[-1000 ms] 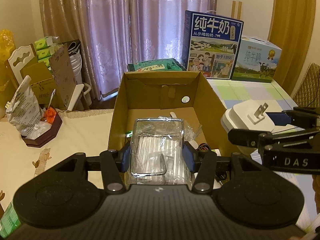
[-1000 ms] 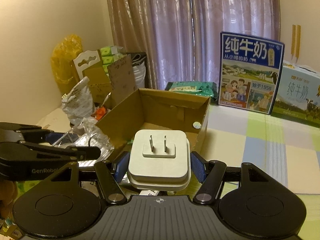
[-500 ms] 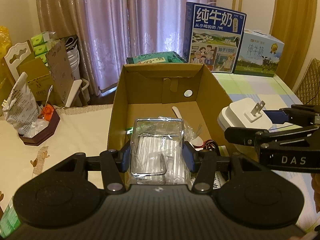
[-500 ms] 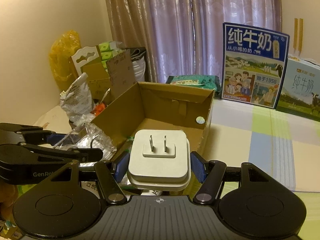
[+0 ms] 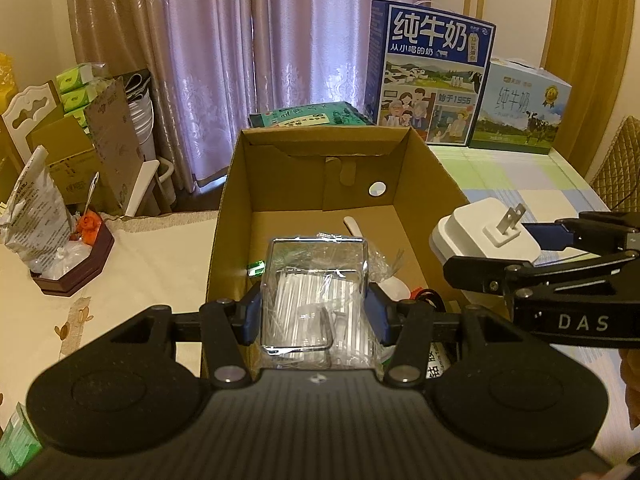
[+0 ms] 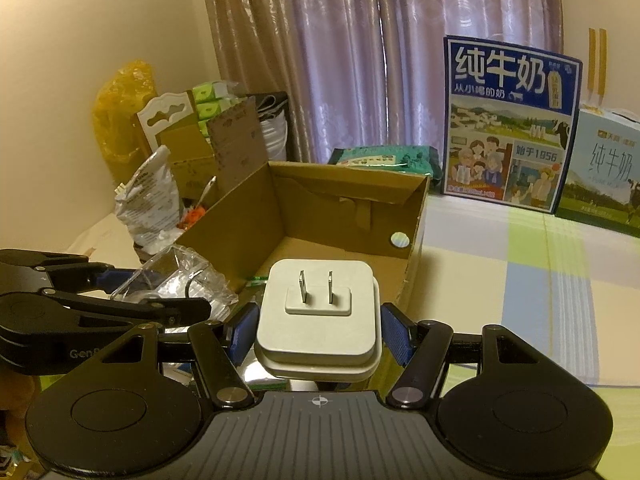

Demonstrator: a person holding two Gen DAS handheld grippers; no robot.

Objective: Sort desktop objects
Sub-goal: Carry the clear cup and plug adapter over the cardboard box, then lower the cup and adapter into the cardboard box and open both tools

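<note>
Your left gripper (image 5: 314, 314) has its blue-padded fingers (image 5: 252, 314) pinching a clear plastic packet of straws (image 5: 316, 304) from both sides, holding it above the near end of the open cardboard box (image 5: 436, 184). Your right gripper (image 6: 319, 330) is clamped the same way on a white plug adapter (image 6: 318, 320), whose two metal prongs point forward, away from you; in the left wrist view the adapter (image 5: 486, 236) hangs just over the box's right wall. The two grippers sit side by side, close together, both at the box's near edge. Inside the box you can see a white stick-like item (image 5: 354, 226) on the floor and some red and black pieces (image 5: 424, 296) near the right corner, too hidden to name. Beyond the box stand a blue milk carton case (image 5: 430, 76) and a paler milk box (image 5: 520, 110) on the checked tablecloth (image 6: 560, 276), with curtains (image 5: 240, 52) behind.
</note>
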